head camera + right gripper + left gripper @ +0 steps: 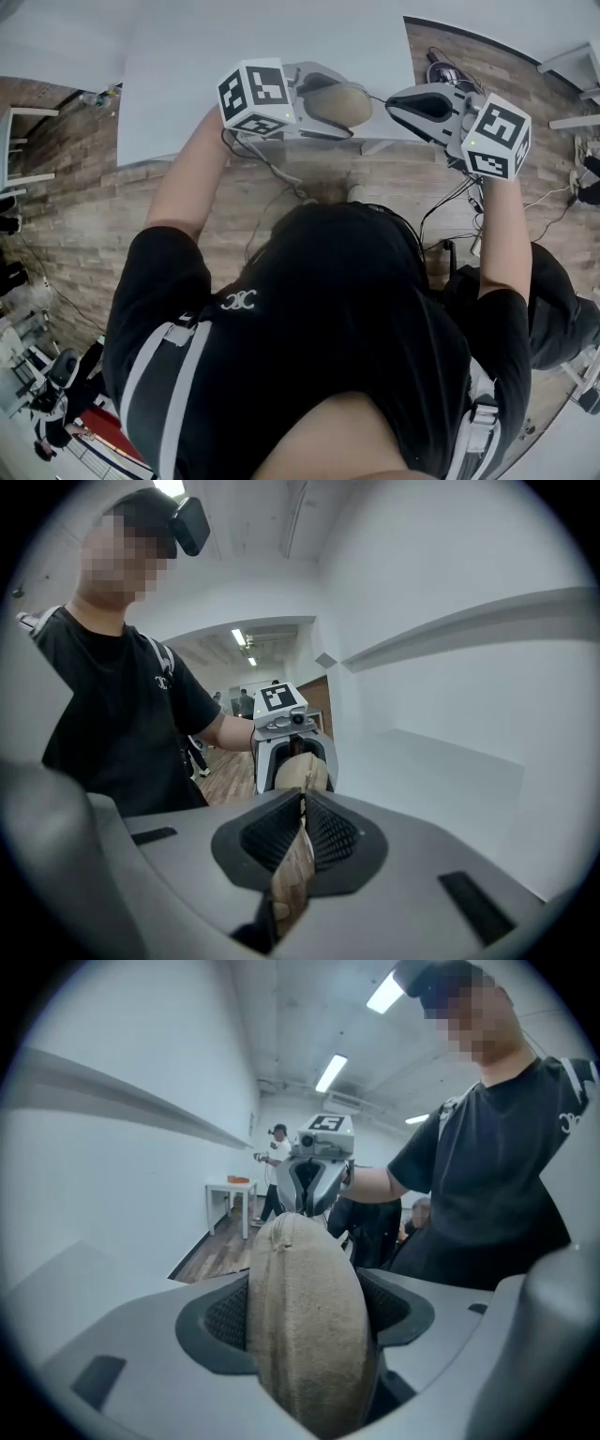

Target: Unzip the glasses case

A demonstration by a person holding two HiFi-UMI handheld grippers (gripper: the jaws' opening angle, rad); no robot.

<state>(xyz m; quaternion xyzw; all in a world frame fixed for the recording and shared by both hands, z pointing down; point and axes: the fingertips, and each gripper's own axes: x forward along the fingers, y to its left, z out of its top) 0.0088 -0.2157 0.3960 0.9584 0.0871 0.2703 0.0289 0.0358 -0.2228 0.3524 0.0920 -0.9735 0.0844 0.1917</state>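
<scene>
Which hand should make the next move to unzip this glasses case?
Right. The right gripper is shut on the tan tab leading to the glasses case, which the left gripper clamps steady.

Glasses case (305, 1326): lower end hidden by the left gripper (305, 1302), bottom centre; zipper too blurred to trace. Tan tab (292, 874): lower end likewise hidden.
</scene>
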